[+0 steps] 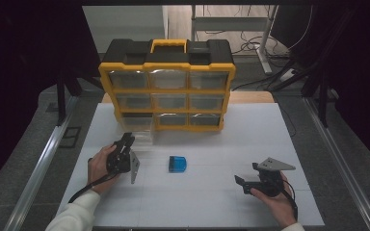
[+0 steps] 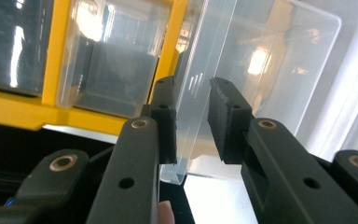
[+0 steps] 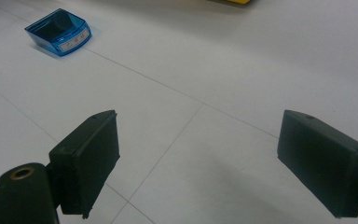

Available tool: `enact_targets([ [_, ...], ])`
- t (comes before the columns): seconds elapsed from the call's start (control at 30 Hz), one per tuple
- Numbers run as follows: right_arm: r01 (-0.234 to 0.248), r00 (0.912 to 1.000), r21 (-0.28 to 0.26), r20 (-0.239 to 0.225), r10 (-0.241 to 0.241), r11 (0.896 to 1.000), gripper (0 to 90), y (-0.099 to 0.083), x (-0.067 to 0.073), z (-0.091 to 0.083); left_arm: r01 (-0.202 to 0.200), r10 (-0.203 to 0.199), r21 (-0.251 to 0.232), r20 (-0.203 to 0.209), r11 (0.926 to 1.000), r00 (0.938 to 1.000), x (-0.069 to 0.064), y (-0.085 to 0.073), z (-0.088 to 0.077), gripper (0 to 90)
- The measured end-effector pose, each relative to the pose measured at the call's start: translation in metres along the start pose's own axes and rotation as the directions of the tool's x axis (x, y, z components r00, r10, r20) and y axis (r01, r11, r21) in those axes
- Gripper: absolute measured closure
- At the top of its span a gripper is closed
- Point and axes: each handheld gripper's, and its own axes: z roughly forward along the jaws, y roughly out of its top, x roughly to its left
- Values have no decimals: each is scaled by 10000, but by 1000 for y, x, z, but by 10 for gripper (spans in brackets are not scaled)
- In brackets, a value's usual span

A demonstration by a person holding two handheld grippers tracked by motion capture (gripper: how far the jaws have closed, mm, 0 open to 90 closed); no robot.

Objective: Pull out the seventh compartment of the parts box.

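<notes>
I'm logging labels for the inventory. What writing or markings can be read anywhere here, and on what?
No text can be read.
White label on the front of the blue box: faint reddish marks, too blurred to read.
Clear drawer between the left gripper's jaws: short embossed lines, no legible letters.
Yellow and black organizer: no legible brand or numbers.

Organizer [image 1: 167, 65]: black top and body, yellow frame and yellow handle [image 1: 168, 45]. Its drawers [image 1: 168, 79] are clear, greyish plastic. One clear drawer [image 2: 242, 70] shows pale, with bright reflections. Box [image 1: 178, 164]: translucent blue, with a white label bearing red marks. Table [image 1: 212, 192]: white, crossed by thin grey lines. Both grippers [image 1: 125, 153] [image 1: 244, 184]: black, each with a grey plate; jaw screws brass-coloured. Sleeve [image 1: 77, 216]: white.
</notes>
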Motion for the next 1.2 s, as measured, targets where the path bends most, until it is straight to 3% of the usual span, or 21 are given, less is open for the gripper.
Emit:
enact_targets([
  [0.03, 3, 10000, 0, -2, -3, 10000, 130, 0, 0, 0, -138, 138, -35, -13, 9999, 9999, 0, 2, -2, 732],
  [0.33, 22, 10000, 3, -15, -22, 10000, 130, 0, 0, 0, -53, 53, -64, 47, 10000, 10000, 0, -4, -2, 730],
  [0.57, 38, 10000, 0, 0, -38, 10000, 130, 0, 0, 0, -276, 275, 36, 181, 9996, 9995, -3, -6, -2, 726],
  [0.87, 26, 10000, 10, -15, -26, 10000, 130, 0, 0, 0, -206, 206, -17, 263, 9998, 9994, -3, -7, -2, 722],
  [1.0, 17, 10000, 21, 4, -17, 10000, 131, 0, 0, 1, 206, -200, -104, 534, 9997, 9984, -1, -8, -1, 671],
  [1.07, 15, 10000, 14, 7, -15, 10000, 130, 0, 0, 0, 430, -417, -190, 653, 9989, 9970, -1, -8, -2, 608],
  [1.1, 10, 10000, 2, 23, -10, 10000, 130, 0, 0, 0, 798, -763, -350, 910, 9962, 9929, 0, -6, -3, 555],
  [1.2, -4, 10000, 10, 25, 4, 10000, 130, 0, 0, 0, 995, -947, -410, 1051, 9942, 9899, 2, -5, -5, 449],
])
